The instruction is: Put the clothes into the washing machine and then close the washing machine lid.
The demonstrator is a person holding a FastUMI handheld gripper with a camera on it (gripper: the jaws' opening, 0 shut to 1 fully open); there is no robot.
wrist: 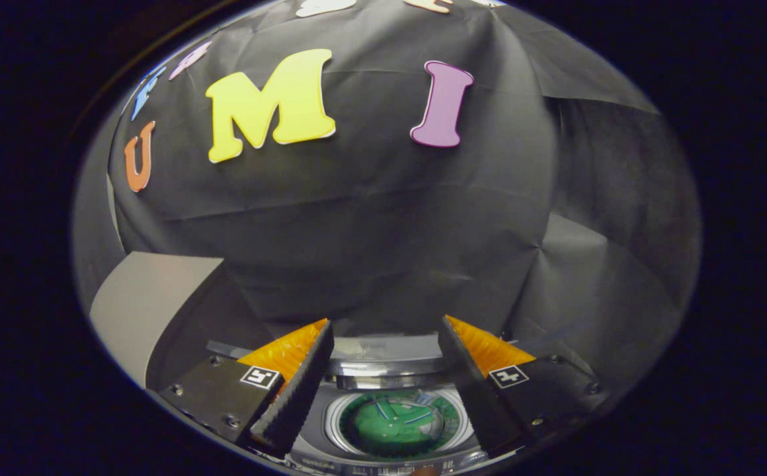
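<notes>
Hand-held gripper (383, 330) spread wide, holding nothing. Below, between fingers: grey round-mouthed washing machine (397, 396), lid apparently open, green fabric (397, 423) inside drum. Clothes seemingly loaded; lid closing left.

A recording booth set up for a laundry chore.

Black creased cloth (383, 218) hangs as the wall all around me, and below my gripper (387, 340), its fingers spread apart, sits a small washing machine (397, 370) with its round drum (397, 423) lying open.
</notes>
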